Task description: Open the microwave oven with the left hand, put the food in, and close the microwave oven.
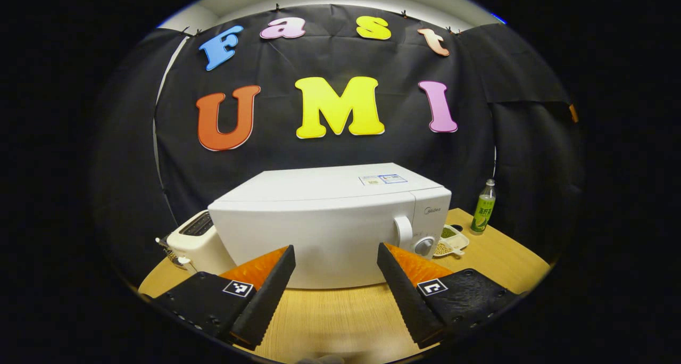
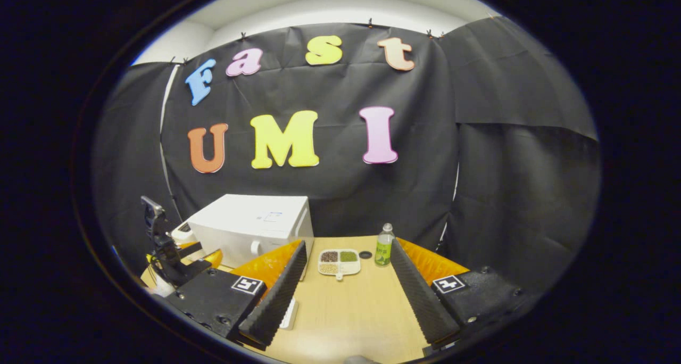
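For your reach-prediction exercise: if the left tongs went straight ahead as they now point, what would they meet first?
Most likely the microwave oven: its closed white door faces the open left tongs squarely, left of the handle. How far off it is cannot be judged.

The left tongs (image 1: 336, 257) are held level above the near edge of the desk (image 1: 330, 316), pointing toward its far side. Their two fingers (image 1: 266, 295) stand wide apart with nothing between them, each tapering to a narrow tip, ridged inner faces turned toward one another. The right tongs (image 2: 348, 255) hang over the desk's near edge further toward its right side, also aimed at the far edge, fingers (image 2: 274, 300) spread wide and gripping nothing. In the right gripper view, the left tongs' body (image 2: 165, 247) shows at the left, raised above the desk's near left corner.
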The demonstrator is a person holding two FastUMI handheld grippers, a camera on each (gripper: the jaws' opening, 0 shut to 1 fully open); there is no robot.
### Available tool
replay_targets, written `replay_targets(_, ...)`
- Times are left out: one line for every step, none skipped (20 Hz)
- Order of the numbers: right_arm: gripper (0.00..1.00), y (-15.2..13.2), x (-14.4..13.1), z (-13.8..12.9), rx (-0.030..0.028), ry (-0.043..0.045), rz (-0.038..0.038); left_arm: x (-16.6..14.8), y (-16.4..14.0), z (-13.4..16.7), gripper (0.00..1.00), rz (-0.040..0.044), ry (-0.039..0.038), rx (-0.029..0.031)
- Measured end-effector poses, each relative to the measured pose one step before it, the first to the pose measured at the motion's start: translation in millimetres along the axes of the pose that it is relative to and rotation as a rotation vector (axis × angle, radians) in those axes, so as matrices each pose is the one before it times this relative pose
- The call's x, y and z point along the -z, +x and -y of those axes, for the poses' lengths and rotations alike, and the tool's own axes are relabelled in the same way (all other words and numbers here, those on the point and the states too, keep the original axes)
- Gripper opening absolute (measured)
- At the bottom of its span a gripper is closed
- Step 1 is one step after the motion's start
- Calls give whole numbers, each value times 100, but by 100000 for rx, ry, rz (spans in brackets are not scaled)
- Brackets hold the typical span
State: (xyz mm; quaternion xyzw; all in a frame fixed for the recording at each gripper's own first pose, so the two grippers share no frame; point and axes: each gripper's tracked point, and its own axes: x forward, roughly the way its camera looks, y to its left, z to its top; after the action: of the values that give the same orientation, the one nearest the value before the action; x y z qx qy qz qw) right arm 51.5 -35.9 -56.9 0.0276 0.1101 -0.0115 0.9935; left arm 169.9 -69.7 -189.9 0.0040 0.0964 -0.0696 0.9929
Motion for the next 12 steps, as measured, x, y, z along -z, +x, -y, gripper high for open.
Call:
replay_targets(92,-342,31,-607,-1088,-774,694,-913,-1398,-747,96,693,756,-1244)
replay_targets(92,-200,73,-520,-735,-529,579,-957,-1290,-639,96,772,538,-858)
replay_targets(92,-190,-7,-557,-633,-819,950,-1067,-1315,-747,96,1004,51,-1200)
replay_targets(92,-191,79,-477,-98,-873,944,-1051,-1255,-715,96,1004,-406,-775)
replay_targets(92,-163,-14,-522,-212,-528,1004,-1124,-1295,-629,96,1097,-573,-544)
replay_targets(92,-242,-133,-524,-392,-204,979,-1157,-1139,-679,96,1139,-488,-780)
replay_targets(92,-161,-15,-573,-260,-293,909,-851,-1212,-597,96,376,567,-526)
replay_targets(92,-146,-129,-541,-399,-319,1348,-1337,-1163,-875,96,1873,953,-1126)
replay_targets(92,-74,-232,-502,-75,-863,935,-1307,-1091,-701,96,1779,651,-267)
replay_targets(92,-167,130,-433,208,-79,-253,-1226,-1058,-637,95,1576,-215,-462)
replay_targets(92,-250,-145,-455,-380,621,971,-849,-934,-767,95,1788,-394,-656)
replay_targets(92,-201,-313,-356,405,337,971,-770,-920,-589,95,793,-492,-824)
